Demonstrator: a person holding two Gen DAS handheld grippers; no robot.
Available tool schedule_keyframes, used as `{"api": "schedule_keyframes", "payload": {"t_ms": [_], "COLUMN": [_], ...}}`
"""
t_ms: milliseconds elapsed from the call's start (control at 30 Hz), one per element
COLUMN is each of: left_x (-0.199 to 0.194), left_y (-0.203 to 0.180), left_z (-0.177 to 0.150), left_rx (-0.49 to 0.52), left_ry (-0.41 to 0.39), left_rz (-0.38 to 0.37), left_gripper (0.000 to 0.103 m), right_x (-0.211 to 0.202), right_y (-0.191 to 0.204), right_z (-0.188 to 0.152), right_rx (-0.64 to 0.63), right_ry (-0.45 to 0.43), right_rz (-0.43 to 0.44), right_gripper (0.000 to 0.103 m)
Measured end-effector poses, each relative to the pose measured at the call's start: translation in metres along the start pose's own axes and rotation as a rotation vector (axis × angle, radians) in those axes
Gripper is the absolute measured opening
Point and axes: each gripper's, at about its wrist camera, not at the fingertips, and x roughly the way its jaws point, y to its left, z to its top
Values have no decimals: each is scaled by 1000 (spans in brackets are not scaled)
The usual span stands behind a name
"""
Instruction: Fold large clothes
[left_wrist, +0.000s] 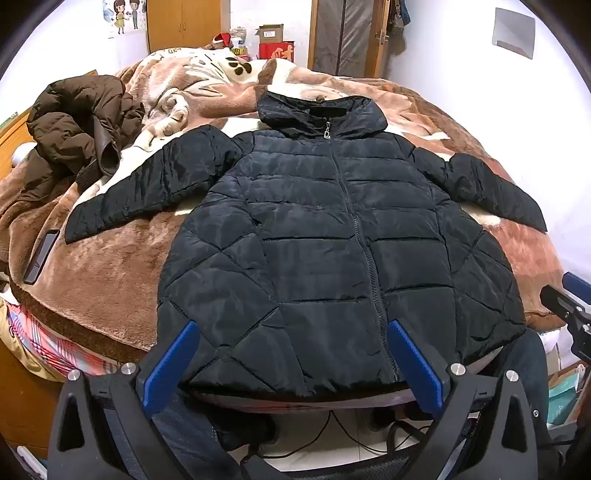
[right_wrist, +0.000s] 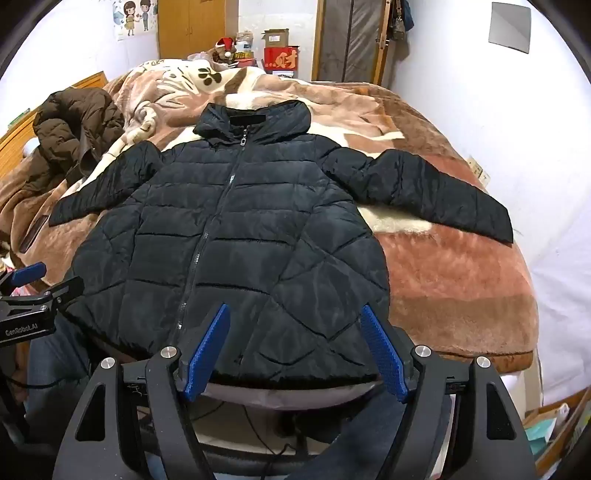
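Observation:
A black quilted puffer jacket (left_wrist: 332, 236) lies flat and zipped on the bed, front up, hood at the far end, both sleeves spread out to the sides. It also shows in the right wrist view (right_wrist: 229, 251). My left gripper (left_wrist: 291, 328) is open and empty, hovering just above the jacket's hem near the bed's front edge. My right gripper (right_wrist: 295, 314) is open and empty, also above the hem, further right. The right gripper shows at the right edge of the left wrist view (left_wrist: 569, 302). The left gripper shows at the left edge of the right wrist view (right_wrist: 33, 291).
A brown-and-cream plush blanket (left_wrist: 110, 280) covers the bed. A crumpled brown jacket (left_wrist: 77, 125) lies at the far left. A dark phone (left_wrist: 40, 254) rests on the left of the blanket. Boxes and a wardrobe (left_wrist: 273, 44) stand behind the bed. Cables (left_wrist: 332, 435) lie on the floor below.

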Motion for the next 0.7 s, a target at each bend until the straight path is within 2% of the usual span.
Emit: {"api": "schedule_keyframes", "payload": {"t_ms": [467, 700], "left_x": [0, 0], "left_y": [-1, 3], "left_z": [1, 1], "left_rx": [0, -1], "left_ry": [-8, -10], "left_rz": [4, 0], "left_gripper": [103, 103], "right_x": [1, 5], "right_y": [-5, 4], "right_z": [5, -3], "right_rx": [-1, -3], "right_ry": [6, 8], "right_rz": [7, 8], "right_gripper": [73, 73]}}
